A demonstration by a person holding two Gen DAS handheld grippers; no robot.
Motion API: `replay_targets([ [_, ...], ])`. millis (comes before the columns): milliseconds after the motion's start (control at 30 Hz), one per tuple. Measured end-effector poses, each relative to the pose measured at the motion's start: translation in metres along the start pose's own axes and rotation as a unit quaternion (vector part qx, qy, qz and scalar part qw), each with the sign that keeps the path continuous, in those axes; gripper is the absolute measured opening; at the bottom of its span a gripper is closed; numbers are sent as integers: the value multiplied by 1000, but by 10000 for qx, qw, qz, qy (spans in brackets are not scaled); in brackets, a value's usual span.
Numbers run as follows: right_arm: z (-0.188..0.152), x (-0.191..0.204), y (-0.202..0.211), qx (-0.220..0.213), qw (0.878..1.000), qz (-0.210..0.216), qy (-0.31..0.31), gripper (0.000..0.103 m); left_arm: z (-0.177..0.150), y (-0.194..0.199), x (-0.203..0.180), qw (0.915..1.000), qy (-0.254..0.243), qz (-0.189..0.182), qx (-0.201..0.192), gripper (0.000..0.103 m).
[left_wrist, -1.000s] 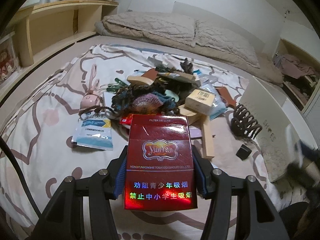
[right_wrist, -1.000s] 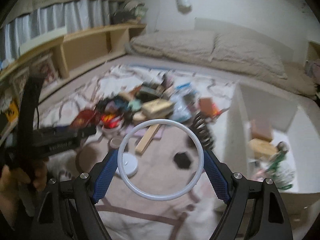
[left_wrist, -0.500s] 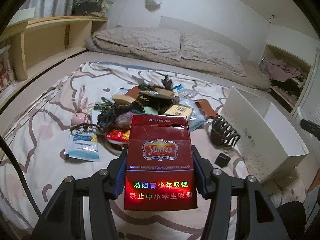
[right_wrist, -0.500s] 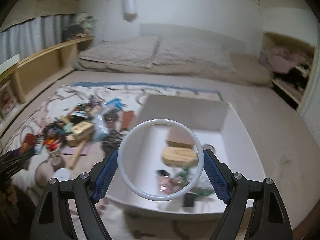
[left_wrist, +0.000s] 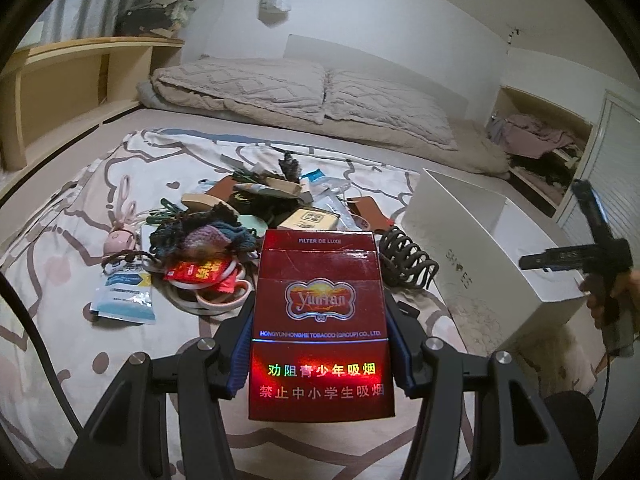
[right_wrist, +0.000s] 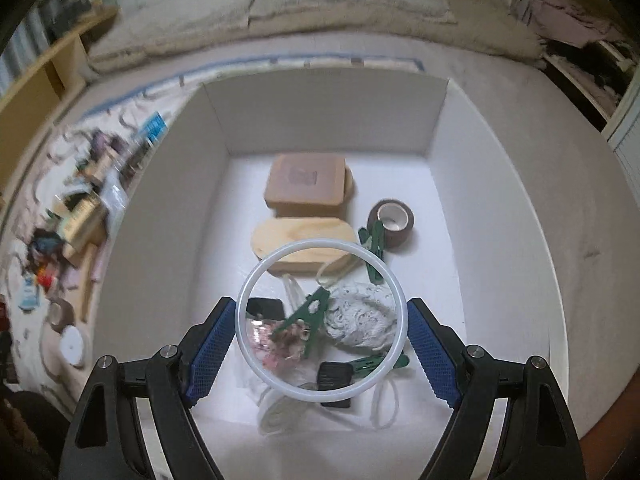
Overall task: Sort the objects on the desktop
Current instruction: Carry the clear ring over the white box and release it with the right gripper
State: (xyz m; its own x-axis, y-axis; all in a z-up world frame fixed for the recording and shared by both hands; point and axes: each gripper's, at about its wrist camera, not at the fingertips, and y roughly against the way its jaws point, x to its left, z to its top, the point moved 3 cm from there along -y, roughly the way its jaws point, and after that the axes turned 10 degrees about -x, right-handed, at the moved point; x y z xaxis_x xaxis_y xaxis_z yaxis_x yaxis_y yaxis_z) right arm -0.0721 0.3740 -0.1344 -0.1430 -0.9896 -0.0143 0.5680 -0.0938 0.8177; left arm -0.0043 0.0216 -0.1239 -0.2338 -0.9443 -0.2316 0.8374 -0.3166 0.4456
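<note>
My left gripper [left_wrist: 320, 344] is shut on a red cigarette pack [left_wrist: 320, 320] and holds it upright above the bed, in front of a pile of mixed items [left_wrist: 240, 220]. My right gripper [right_wrist: 322, 344] is shut on a white plastic ring [right_wrist: 248, 332] and holds it over the open white box [right_wrist: 500, 168]. Inside the box lie a brown block [right_wrist: 306, 180], a wooden oval [right_wrist: 304, 240], a tape roll [right_wrist: 394, 220], green clips and white cord. The box [left_wrist: 472, 240] and the right gripper [left_wrist: 592, 256] show at the right of the left wrist view.
A black hair claw [left_wrist: 404, 256] lies between the pile and the box. A blue-white packet [left_wrist: 124, 292] and a pink gadget [left_wrist: 118, 240] lie left of the pile. Pillows [left_wrist: 320, 92] lie at the bed's head. Wooden shelves [left_wrist: 80, 68] run along the left.
My right gripper has swung with the ring from the pile to above the box and tilted down into it. My left gripper has lifted and drawn back a little, still holding the pack.
</note>
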Motion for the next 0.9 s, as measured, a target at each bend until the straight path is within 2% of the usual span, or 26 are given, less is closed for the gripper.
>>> replay_targets([
  [233, -5, 8, -32, 716, 9960, -220, 494, 85, -4, -4, -7, 9999, -57, -99, 64, 56],
  [367, -5, 7, -35, 906, 9938, -242, 598, 85, -8, -7, -12, 9998, -122, -140, 117, 56],
  [500, -10, 1, -38, 1066, 9931, -217, 447, 85, -9, -7, -22, 9994, -210, -264, 95, 56],
  [900, -20, -38, -20, 721, 9945, 281, -703, 89, -3, -5, -71, 9950, -547, -831, -11, 56],
])
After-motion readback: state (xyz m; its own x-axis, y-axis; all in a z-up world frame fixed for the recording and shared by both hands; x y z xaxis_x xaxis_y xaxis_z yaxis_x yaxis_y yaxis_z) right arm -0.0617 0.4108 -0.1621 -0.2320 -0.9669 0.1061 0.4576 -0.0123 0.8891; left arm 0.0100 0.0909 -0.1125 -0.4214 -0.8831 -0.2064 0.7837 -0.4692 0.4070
